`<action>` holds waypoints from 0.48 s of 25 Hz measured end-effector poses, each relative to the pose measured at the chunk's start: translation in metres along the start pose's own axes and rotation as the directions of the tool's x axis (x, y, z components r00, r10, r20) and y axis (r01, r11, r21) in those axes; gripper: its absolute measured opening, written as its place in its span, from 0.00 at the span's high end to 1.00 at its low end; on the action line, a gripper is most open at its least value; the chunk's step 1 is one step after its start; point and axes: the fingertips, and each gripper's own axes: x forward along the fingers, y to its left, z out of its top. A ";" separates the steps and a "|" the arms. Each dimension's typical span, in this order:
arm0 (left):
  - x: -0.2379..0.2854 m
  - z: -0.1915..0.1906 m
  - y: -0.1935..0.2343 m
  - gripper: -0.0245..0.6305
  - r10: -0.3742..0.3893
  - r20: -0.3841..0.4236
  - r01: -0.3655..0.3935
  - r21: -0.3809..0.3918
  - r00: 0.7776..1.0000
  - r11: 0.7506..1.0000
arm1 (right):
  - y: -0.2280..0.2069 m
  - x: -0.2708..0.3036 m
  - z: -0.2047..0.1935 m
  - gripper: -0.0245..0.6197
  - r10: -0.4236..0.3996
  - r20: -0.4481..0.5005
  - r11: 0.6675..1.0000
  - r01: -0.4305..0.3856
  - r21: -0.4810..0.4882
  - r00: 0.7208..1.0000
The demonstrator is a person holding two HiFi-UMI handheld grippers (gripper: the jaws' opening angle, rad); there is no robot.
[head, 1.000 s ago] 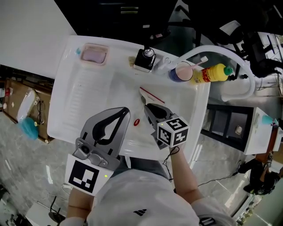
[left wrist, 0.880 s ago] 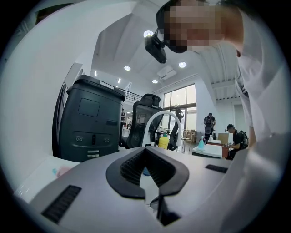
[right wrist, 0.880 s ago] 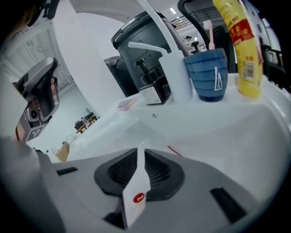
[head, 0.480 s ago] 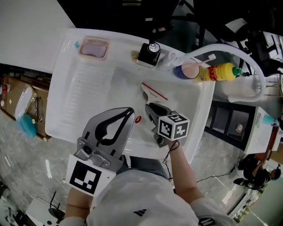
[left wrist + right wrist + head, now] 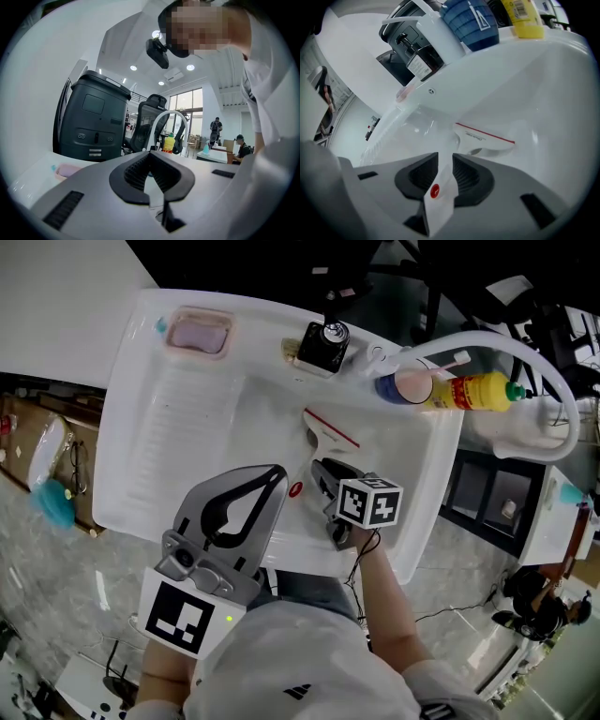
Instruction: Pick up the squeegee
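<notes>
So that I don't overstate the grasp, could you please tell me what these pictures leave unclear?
Head view: the right gripper covers part of the squeegee handle.
Right gripper view: its jaws have just been opening, handle between them; how deep it sits is unclear.
Left gripper view: the left gripper body hides the squeegee.
Pump bottle label: print too small.

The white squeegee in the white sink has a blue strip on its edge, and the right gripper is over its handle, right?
No: the white plastic squeegee's strip is red, not blue, as the right gripper view shows. It does lie in the white sink, with its handle between the right gripper's jaws, which have just been opening.
</notes>
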 end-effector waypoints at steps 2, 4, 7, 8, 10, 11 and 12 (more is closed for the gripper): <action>0.000 -0.002 0.001 0.94 -0.001 -0.005 0.001 0.001 1.000 1.000 | -0.002 0.003 -0.003 0.81 -0.002 -0.010 1.000 0.002 0.008 1.000; 0.001 -0.005 0.001 0.94 -0.002 -0.011 0.002 -0.002 1.000 1.000 | -0.004 0.005 -0.005 0.80 -0.002 -0.016 1.000 0.002 0.020 1.000; 0.002 -0.007 0.002 0.94 0.001 -0.015 -0.001 -0.011 1.000 1.000 | -0.007 0.007 -0.006 0.80 -0.004 -0.020 0.999 0.005 0.044 1.000; 0.002 -0.008 0.002 0.94 0.002 -0.016 -0.002 -0.014 1.000 1.000 | -0.009 0.008 -0.007 0.80 -0.005 -0.023 0.999 0.006 0.052 1.000; 0.002 -0.009 0.003 0.94 0.002 -0.017 -0.002 -0.016 1.000 1.000 | -0.011 0.011 -0.008 0.80 -0.005 -0.029 0.998 0.007 0.067 1.000; 0.003 -0.010 0.003 0.94 0.002 -0.019 -0.003 -0.015 1.000 1.000 | -0.012 0.012 -0.009 0.80 -0.003 -0.030 0.997 0.006 0.076 1.000; 0.003 -0.011 0.003 0.94 0.002 -0.020 -0.003 -0.015 1.000 1.000 | -0.013 0.013 -0.009 0.80 -0.001 -0.030 0.996 0.003 0.084 1.000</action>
